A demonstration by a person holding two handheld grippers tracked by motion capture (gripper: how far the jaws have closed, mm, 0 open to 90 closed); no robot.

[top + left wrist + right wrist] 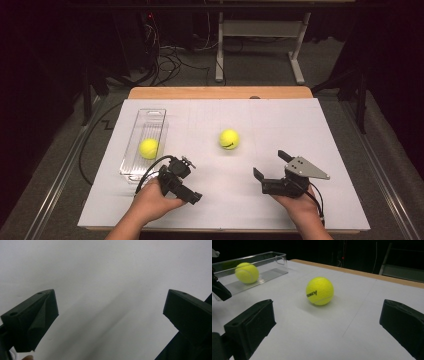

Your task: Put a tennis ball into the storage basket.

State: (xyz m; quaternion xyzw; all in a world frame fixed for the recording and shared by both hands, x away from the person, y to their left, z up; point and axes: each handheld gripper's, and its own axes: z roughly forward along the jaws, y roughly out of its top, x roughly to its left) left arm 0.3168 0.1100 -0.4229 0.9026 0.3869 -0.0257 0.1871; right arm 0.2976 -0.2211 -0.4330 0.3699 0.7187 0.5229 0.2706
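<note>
Loose ball (pixel 229 139): rests on the white table (pixel 300 130), mid-surface.
Second ball (pixel 148 148): inside clear tray (pixel 150 116).
Right gripper (pixel 270 164): fingers spread, empty, facing the loose ball.
Left gripper (pixel 196 197): fingers spread, empty.

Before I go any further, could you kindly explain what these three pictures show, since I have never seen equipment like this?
There is no robot here: a person sits at a table and holds a hand-worked tool in each hand, each ending in two black jaws.

The high view comes from a fixed camera above, looking down on the white table. The left gripper is at the lower left, the right gripper at the lower right.

The other two pictures come from small cameras riding on the tools, looking out between their own jaws. Both pairs of jaws stand wide apart and hold nothing.

On the table lie a clear plastic tray with one tennis ball in the tray, and a loose tennis ball on the bare surface. The right gripper view faces that loose ball, some way off.
</note>
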